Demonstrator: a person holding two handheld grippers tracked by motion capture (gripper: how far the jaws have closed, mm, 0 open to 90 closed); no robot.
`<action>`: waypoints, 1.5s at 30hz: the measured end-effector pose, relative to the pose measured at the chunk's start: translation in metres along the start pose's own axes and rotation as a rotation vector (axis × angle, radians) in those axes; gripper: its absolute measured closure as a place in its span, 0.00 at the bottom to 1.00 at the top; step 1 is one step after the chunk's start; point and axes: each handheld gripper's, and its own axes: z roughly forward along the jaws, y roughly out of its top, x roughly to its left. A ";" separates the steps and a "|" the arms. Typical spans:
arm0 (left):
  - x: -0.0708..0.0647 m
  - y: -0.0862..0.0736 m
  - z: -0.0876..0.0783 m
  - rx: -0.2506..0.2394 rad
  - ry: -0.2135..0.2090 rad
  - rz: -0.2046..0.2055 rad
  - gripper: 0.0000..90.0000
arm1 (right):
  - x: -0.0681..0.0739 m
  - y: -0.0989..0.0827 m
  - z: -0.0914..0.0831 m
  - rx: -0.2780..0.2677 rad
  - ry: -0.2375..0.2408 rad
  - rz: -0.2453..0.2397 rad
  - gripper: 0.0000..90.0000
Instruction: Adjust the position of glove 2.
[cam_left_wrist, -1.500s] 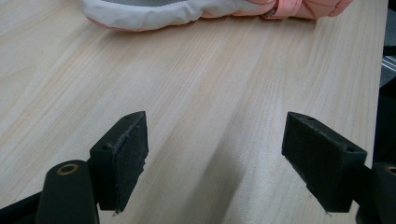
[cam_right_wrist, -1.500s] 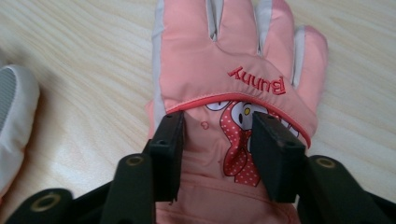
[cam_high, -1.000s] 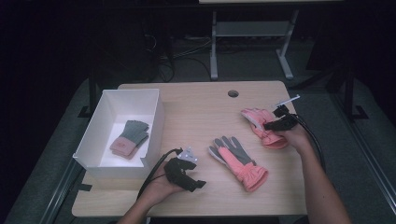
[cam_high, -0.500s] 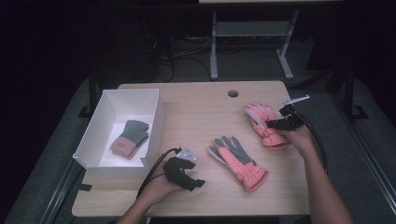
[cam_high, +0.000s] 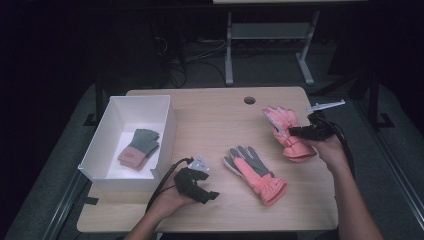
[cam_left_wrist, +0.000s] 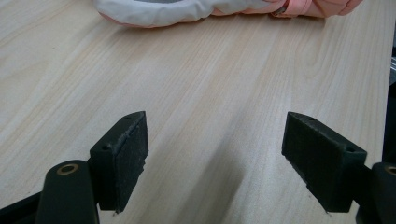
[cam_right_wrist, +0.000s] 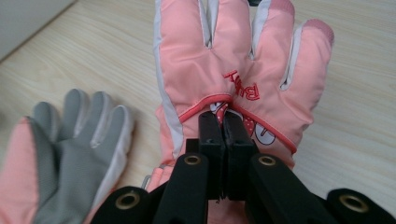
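Observation:
A pink glove (cam_high: 284, 126) with red lettering hangs pinched by the fabric on its back in my right gripper (cam_high: 292, 132), at the right side of the table; its cuff end still droops toward the wood. In the right gripper view the jaws (cam_right_wrist: 223, 122) stand pressed together on a fold of that glove (cam_right_wrist: 233, 60). Its mate (cam_high: 255, 172) lies grey palm up in the middle of the table, also the grey-palmed glove (cam_right_wrist: 70, 154) at lower left. My left gripper (cam_high: 212, 196) rests near the front edge, jaws wide with nothing between them (cam_left_wrist: 217, 154); the mate's white edge (cam_left_wrist: 177, 11) lies beyond.
A white box (cam_high: 97, 150) stands at the table's left, holding a small grey and pink pair of gloves (cam_high: 140, 147). A cable hole (cam_high: 249, 100) sits near the table's far edge. Dark floor and a metal frame lie beyond the table.
My right gripper has risen with the pink glove, lifting its finger end off the table. The left gripper has stayed where it was.

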 end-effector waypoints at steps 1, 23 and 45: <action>0.000 0.000 0.000 0.000 0.000 0.000 0.25 | 0.000 0.000 0.000 0.000 0.000 0.000 0.98; -0.001 0.001 0.000 -0.009 -0.003 0.010 0.25 | 0.060 -0.019 -0.034 0.041 0.118 -0.052 0.98; -0.002 0.001 0.000 -0.008 -0.005 0.007 0.25 | 0.113 -0.020 -0.008 0.143 0.225 -0.129 0.98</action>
